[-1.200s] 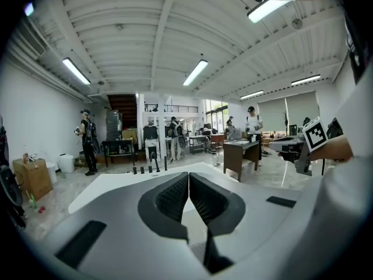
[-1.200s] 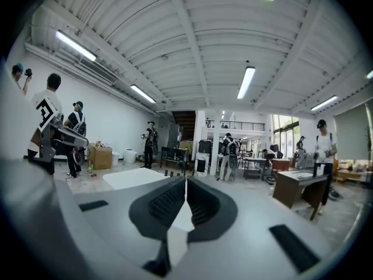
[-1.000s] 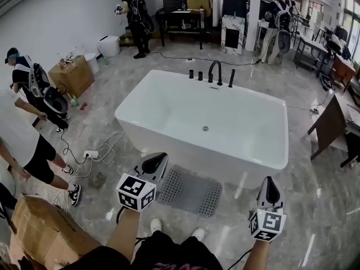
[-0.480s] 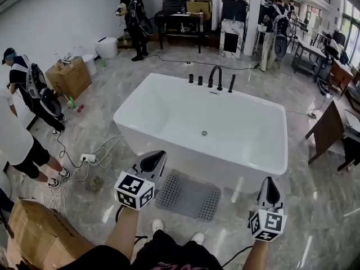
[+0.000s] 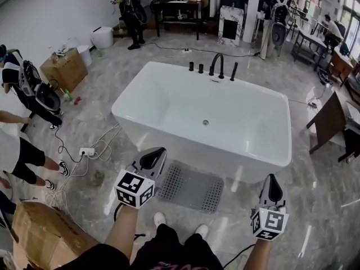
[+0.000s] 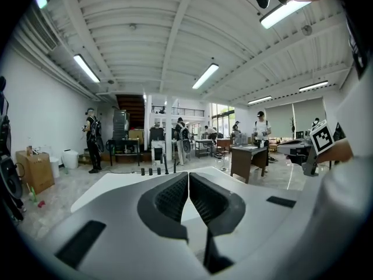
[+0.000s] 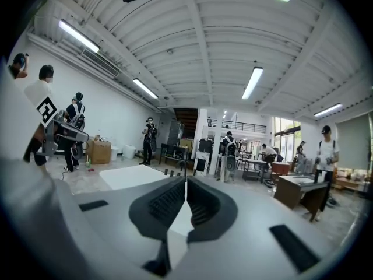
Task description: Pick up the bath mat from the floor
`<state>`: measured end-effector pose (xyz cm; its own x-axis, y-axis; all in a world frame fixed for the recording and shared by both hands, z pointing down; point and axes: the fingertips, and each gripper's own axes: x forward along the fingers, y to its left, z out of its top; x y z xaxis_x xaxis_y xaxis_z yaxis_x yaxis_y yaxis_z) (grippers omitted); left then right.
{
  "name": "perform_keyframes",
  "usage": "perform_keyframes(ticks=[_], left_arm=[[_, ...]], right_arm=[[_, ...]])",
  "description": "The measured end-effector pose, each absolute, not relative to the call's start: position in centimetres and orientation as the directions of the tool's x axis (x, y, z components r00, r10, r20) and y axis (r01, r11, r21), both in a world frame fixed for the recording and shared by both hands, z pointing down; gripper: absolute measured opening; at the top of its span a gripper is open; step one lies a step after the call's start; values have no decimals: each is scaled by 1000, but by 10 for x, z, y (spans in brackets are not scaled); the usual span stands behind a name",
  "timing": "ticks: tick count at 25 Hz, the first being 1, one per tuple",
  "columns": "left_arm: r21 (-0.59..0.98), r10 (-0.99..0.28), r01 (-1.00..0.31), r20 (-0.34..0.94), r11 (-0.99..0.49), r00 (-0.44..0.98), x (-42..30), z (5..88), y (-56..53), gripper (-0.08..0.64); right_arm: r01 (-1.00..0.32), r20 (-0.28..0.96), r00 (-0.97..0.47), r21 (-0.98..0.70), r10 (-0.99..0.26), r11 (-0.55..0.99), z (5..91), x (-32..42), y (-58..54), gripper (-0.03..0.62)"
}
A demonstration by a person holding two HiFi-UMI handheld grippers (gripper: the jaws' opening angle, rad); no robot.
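Note:
A grey perforated bath mat (image 5: 191, 187) lies flat on the marble floor against the near side of the white bathtub (image 5: 169, 103). My left gripper (image 5: 157, 155) hovers over the mat's left end, jaws shut and empty. Off to the right of the mat, my right gripper (image 5: 272, 183) is also shut with nothing held. Both gripper views look level across the room, over the bathtub (image 6: 99, 185) and bathtub (image 7: 125, 177); the mat is hidden in them. The left gripper (image 6: 189, 177) and right gripper (image 7: 185, 182) show their pads pressed together.
My white shoes (image 5: 159, 218) stand just before the mat. A cardboard box (image 5: 45, 232) sits at the lower left, a power strip with cables (image 5: 87, 151) left of the tub. Several people stand at the left and far back. A dark wooden table (image 5: 329, 120) is on the right.
The view has shifted slightly, so the tub and mat sit a little lower and closer. Both grippers stay shut and hold about the same places in the frame.

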<state>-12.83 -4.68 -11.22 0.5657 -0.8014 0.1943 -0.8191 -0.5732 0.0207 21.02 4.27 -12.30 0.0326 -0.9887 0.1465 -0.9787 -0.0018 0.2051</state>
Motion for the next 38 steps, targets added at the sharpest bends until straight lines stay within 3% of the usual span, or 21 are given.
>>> perform_keyframes(ticks=[12, 26, 38], left_arm=[[50, -784, -812, 230, -582, 576, -150, -83, -81, 9], [86, -766, -827, 334, -555, 549, -145, 9, -91, 9], [89, -761, -840, 380, -536, 526, -141, 164, -112, 9]], right_arm=[[-974, 164, 70, 223, -984, -33, -107, 195, 19, 23], [-979, 268, 30, 203, -963, 26, -17, 201, -6, 23], [-981, 318, 33, 192, -948, 30, 139, 221, -21, 23]])
